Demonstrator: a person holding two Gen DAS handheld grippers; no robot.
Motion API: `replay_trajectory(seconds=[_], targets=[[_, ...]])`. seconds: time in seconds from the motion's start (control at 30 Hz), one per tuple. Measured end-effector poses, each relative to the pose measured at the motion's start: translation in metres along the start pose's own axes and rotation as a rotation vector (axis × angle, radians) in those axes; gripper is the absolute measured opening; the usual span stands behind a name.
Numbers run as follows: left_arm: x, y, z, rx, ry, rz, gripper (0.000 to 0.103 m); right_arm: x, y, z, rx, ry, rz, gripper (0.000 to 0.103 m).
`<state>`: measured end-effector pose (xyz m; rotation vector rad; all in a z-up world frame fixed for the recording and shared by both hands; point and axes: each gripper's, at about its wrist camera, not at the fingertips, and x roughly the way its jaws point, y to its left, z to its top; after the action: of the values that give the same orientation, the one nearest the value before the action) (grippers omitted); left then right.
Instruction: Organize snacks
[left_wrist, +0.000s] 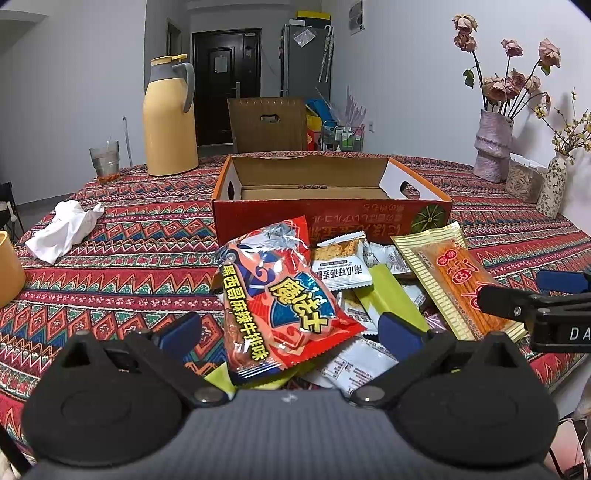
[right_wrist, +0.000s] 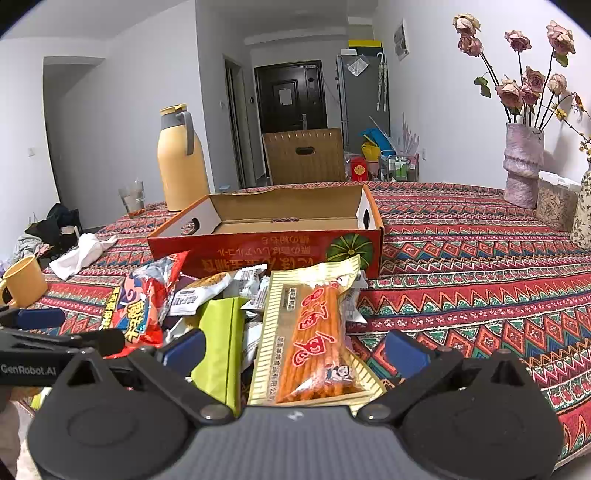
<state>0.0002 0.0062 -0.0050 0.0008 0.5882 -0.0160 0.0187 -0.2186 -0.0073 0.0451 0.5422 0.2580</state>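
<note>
A heap of snack packets lies on the patterned tablecloth in front of an empty red cardboard box (left_wrist: 369, 218) (right_wrist: 258, 251). A red crisp bag (left_wrist: 280, 302) (right_wrist: 142, 306) tops the heap's left side. A long yellow pack of orange sticks (left_wrist: 458, 284) (right_wrist: 314, 336) lies on the right, with a green packet (left_wrist: 391, 299) (right_wrist: 221, 339) and small white packets (left_wrist: 341, 264) between them. My left gripper (left_wrist: 290, 332) stands open, its blue fingers either side of the red bag without touching it. My right gripper (right_wrist: 293, 349) is open around the stick pack, pads apart from it.
A yellow thermos (left_wrist: 170, 118) (right_wrist: 181, 158) and a glass (left_wrist: 105, 160) stand at the back left. A crumpled white tissue (left_wrist: 64, 230) and a yellow mug (right_wrist: 24, 280) lie left. Vases of dried flowers (left_wrist: 493, 146) (right_wrist: 522, 164) stand at the right by the wall. A chair back (left_wrist: 267, 123) is behind the box.
</note>
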Motion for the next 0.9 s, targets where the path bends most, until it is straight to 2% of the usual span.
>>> replay_trajectory(seconds=[0.9], targets=[[0.0053,0.0005,-0.0011,-0.004,0.002,0.001,0.103,0.0046,-0.0018,-0.0022,-0.008,0.012,-0.013,0.103]])
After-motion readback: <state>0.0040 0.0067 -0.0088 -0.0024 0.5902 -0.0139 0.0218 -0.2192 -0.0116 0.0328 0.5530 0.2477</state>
